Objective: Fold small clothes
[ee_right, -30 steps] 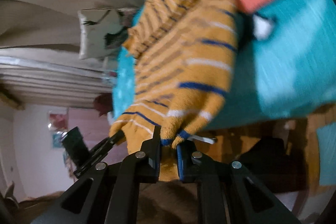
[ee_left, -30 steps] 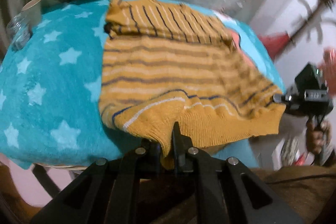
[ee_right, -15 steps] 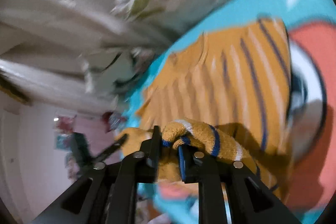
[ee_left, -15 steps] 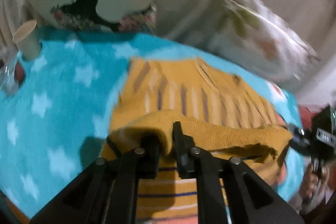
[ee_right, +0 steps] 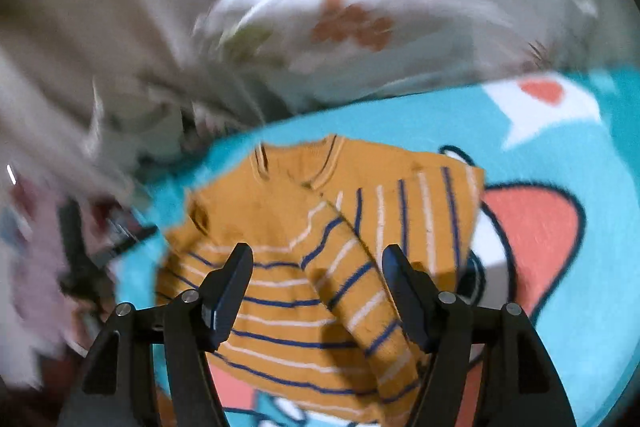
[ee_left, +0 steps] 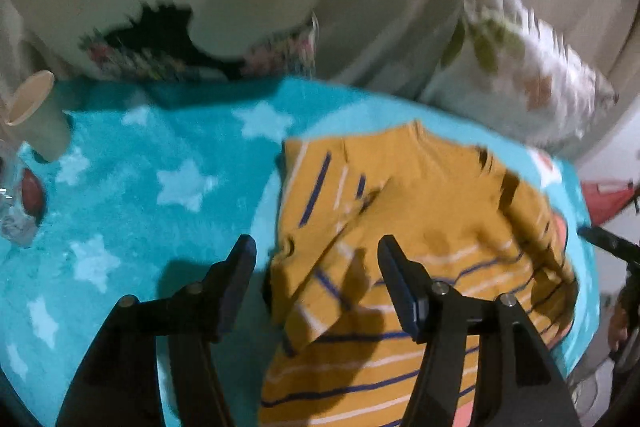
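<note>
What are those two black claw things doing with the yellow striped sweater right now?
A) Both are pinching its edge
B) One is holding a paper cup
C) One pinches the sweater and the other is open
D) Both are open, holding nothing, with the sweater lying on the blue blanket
D: both the left gripper and the right gripper have their fingers spread wide with nothing between them, and the sweater lies folded over on the blanket.

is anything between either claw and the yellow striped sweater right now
Nothing visible. The left claw and right claw both hang open directly over the sweater, which lies on the blue blanket. The paper cup stands off at the blanket's far left edge, out of the way.
</note>
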